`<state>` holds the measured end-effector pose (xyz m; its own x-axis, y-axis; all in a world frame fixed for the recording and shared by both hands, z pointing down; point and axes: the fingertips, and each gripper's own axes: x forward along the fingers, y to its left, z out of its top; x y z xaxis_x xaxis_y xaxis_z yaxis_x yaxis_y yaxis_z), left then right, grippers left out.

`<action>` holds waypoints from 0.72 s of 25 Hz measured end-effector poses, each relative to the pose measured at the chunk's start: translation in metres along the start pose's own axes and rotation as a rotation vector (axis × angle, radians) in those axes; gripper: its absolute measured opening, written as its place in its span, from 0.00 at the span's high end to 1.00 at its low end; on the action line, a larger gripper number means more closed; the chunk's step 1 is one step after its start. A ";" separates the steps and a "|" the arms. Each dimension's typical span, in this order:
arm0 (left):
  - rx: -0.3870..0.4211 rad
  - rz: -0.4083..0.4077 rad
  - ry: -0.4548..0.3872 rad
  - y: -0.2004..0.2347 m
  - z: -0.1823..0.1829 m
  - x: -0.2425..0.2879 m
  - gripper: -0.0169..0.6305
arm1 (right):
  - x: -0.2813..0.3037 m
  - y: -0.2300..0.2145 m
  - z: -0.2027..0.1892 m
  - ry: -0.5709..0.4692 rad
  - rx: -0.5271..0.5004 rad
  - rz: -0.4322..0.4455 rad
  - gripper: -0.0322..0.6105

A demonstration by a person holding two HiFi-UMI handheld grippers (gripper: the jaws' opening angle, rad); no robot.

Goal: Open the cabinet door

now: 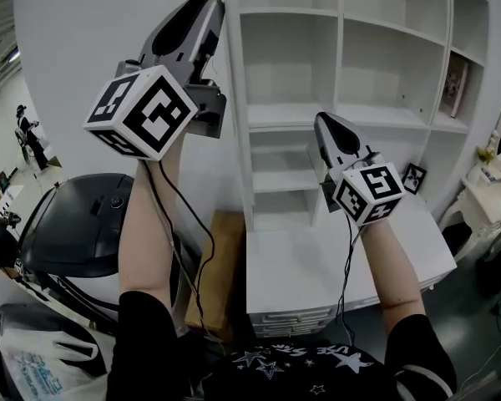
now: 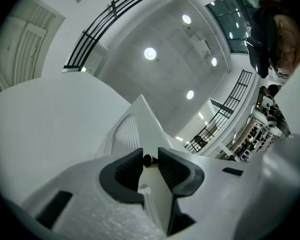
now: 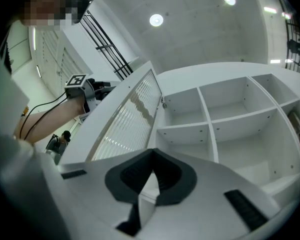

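Note:
The cabinet door [image 3: 125, 119], white with a ribbed glass panel, stands swung wide open from the shelf unit [image 1: 351, 65]. My left gripper [image 1: 207, 5] is raised high at the door's free edge. In the left gripper view its jaws [image 2: 150, 159] are shut on the thin door edge [image 2: 141, 115], with a small dark knob [image 2: 147, 160] between the pads. My right gripper [image 1: 326, 124] points at the open shelves lower down. Its jaws [image 3: 153, 150] touch at the tips with nothing held. The right gripper view also shows the left gripper [image 3: 82, 90] at the door's far edge.
A white desk [image 1: 317, 266] with drawers stands under the shelves. A black chair [image 1: 83, 224] and a bag [image 1: 42, 357] are at the lower left. A white dressing table [image 1: 493, 195] is at the right. A picture [image 1: 455, 82] leans in a right shelf.

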<state>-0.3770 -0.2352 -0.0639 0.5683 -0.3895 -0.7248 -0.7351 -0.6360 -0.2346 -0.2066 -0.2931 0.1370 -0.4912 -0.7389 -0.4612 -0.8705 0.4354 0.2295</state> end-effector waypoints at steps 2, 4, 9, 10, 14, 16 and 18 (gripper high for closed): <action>0.029 0.012 -0.001 0.003 0.003 -0.005 0.83 | 0.004 0.006 -0.003 0.002 0.003 0.010 0.94; 0.048 0.025 -0.004 0.007 0.004 -0.009 0.84 | 0.006 0.010 -0.006 0.004 0.009 0.015 0.94; 0.055 0.063 -0.026 0.019 0.009 -0.017 0.86 | 0.012 0.018 -0.008 0.005 0.027 0.027 0.94; 0.057 0.070 -0.030 0.022 0.011 -0.019 0.86 | 0.013 0.020 -0.008 0.008 0.025 0.030 0.94; 0.062 0.087 -0.029 0.027 0.012 -0.024 0.87 | 0.013 0.024 -0.008 0.011 0.026 0.042 0.94; 0.079 0.096 -0.014 0.023 0.011 -0.027 0.87 | 0.012 0.027 -0.007 0.001 0.034 0.047 0.94; 0.101 0.122 -0.012 0.020 0.013 -0.037 0.88 | 0.011 0.031 -0.006 -0.016 0.046 0.061 0.94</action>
<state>-0.4172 -0.2248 -0.0505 0.4684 -0.4515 -0.7594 -0.8321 -0.5142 -0.2076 -0.2394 -0.2905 0.1443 -0.5427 -0.7017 -0.4615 -0.8362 0.5030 0.2186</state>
